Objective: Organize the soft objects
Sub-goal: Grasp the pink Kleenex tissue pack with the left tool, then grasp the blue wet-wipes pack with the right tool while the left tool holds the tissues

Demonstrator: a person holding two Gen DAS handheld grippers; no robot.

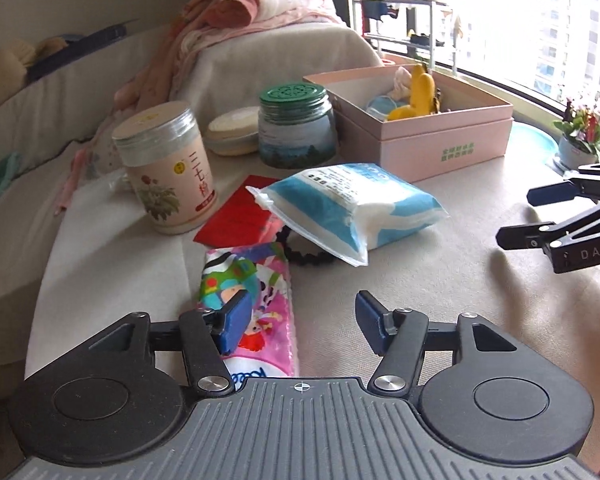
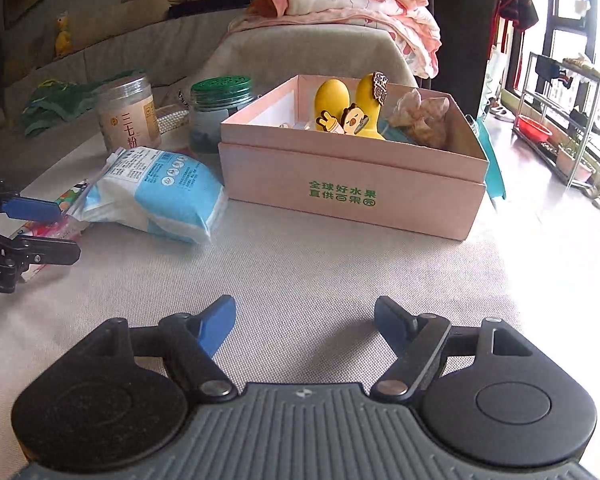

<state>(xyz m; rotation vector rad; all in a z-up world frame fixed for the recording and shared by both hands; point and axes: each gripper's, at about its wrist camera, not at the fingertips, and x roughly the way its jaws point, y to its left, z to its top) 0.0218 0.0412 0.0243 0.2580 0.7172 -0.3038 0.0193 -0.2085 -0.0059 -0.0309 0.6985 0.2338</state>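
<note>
A pink cartoon tissue pack [image 1: 256, 296] lies on the beige table under my left gripper [image 1: 300, 322], which is open and empty; its left finger hangs over the pack. A blue-white soft bag [image 1: 352, 208] lies beyond it, also in the right wrist view [image 2: 160, 192]. A pink box [image 2: 352, 176] holds a yellow soft toy [image 2: 348, 108] and a crumpled cloth [image 2: 420, 116]; it shows in the left wrist view too [image 1: 432, 144]. My right gripper [image 2: 304, 324] is open and empty over bare table, and shows at the right of the left wrist view [image 1: 528, 216].
A beige-labelled jar [image 1: 168, 168], a green-lidded jar [image 1: 296, 128], a round cream case [image 1: 232, 130], a red envelope [image 1: 236, 216] and a black bead bracelet [image 1: 312, 258] stand around the bags. Pink bedding [image 2: 360, 4] drapes a chair behind. A flower pot [image 1: 580, 136] is right.
</note>
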